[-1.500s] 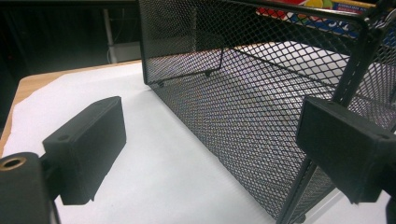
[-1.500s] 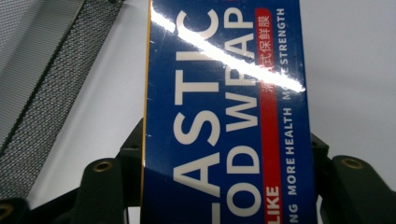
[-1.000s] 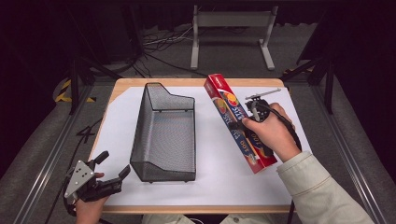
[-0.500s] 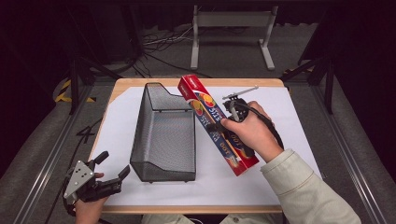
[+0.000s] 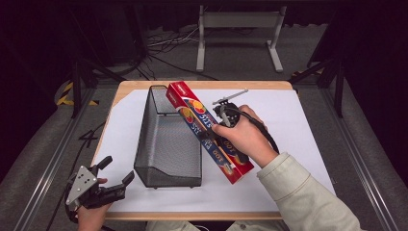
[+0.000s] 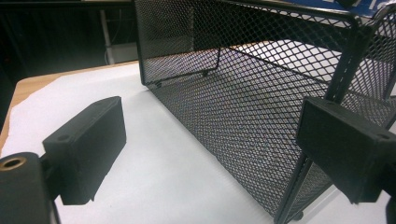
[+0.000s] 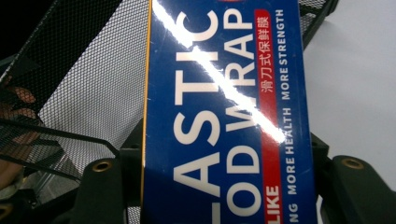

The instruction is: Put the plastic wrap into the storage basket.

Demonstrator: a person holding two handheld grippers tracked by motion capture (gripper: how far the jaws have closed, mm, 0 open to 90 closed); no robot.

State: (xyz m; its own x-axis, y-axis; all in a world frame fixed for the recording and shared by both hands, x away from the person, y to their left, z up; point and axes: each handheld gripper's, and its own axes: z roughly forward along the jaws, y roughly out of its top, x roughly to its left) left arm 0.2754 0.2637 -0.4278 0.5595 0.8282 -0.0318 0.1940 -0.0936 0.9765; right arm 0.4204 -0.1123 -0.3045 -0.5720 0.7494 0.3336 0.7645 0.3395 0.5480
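The long red-and-blue cardboard plastic-wrap box [image 5: 210,131] is clamped by the right gripper's [image 5: 225,126] fingers, its long axis slanting over the black wire-mesh basket's [image 5: 166,139] right rim; the left gripper [image 5: 113,180] rests open at the bench's [image 5: 293,115] near corner.

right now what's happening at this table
A person is working with a handheld gripper in each hand. The right gripper is clamped across a long plastic wrap box, holding it tilted with its far end over the right rim of a black mesh basket that stands on the white-covered table. The left gripper sits open at the table's near left corner, holding nothing, its jaws pointing toward the basket. The basket looks empty.
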